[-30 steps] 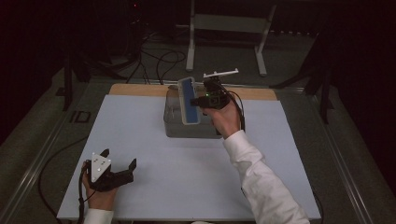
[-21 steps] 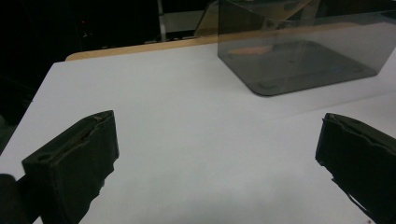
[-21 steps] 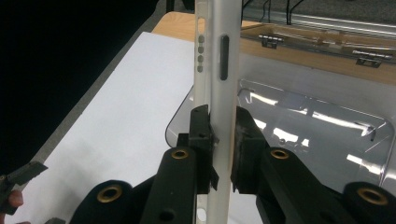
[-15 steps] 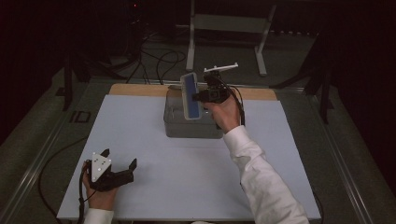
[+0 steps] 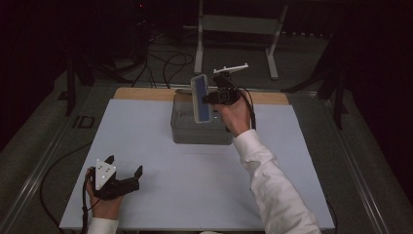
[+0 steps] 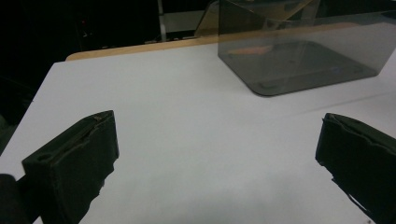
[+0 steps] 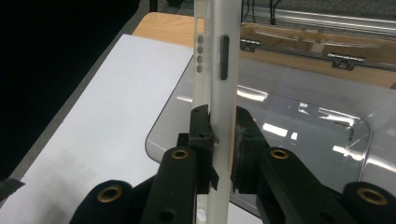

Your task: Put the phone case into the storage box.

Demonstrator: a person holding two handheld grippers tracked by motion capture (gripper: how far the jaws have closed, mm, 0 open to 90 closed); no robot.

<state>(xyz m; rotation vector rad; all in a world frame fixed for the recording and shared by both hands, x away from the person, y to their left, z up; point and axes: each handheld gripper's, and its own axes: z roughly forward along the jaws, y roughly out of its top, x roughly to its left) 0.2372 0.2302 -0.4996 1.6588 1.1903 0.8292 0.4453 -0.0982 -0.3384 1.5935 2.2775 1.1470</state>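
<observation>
Black fingers [image 7: 201, 135] of the right gripper [image 5: 217, 96] clamp a slim pale-blue phone [image 5: 200, 98] upright above the smoky clear plastic box [image 5: 195, 131]; the left gripper [image 5: 124, 179] rests wide open, empty, on the white tabletop [image 5: 146, 146].

Dim lab or studio, white-topped table [image 5: 146, 136], floor cables [image 5: 165, 61], metal stand [image 5: 234, 24] behind
</observation>
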